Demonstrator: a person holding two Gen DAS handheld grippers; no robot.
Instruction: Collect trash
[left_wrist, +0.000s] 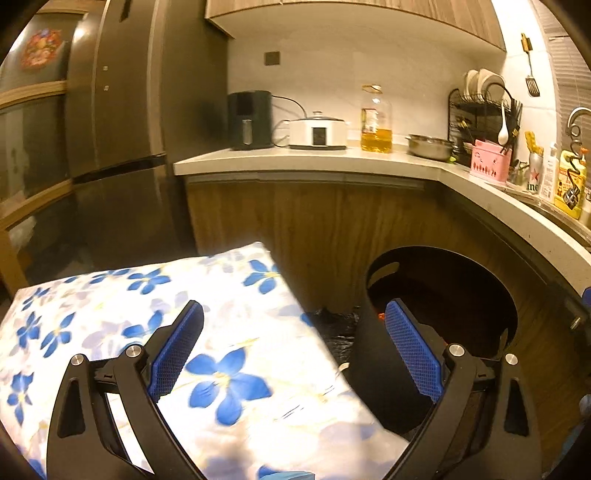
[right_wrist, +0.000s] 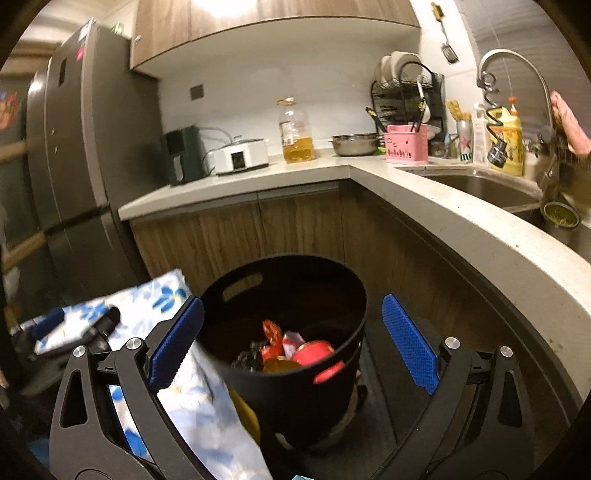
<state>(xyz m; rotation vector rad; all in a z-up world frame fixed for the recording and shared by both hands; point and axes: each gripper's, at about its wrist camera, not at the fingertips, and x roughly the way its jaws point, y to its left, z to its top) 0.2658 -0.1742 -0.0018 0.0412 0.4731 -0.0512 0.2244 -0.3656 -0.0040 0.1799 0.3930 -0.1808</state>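
A black round trash bin stands on the floor by the corner cabinet. It holds red wrappers and a red can with dark crumpled trash. My right gripper is open and empty, hovering over the bin's near side. The bin also shows in the left wrist view, dark inside with a small orange glint. My left gripper is open and empty, above the edge of a table with a white cloth with blue flowers, left of the bin. The left gripper shows in the right wrist view, over that cloth.
A grey fridge stands at left. An L-shaped counter carries an air fryer, a white cooker, an oil bottle, a steel bowl, a pink caddy, a dish rack and a sink with tap. Wooden cabinets stand behind the bin.
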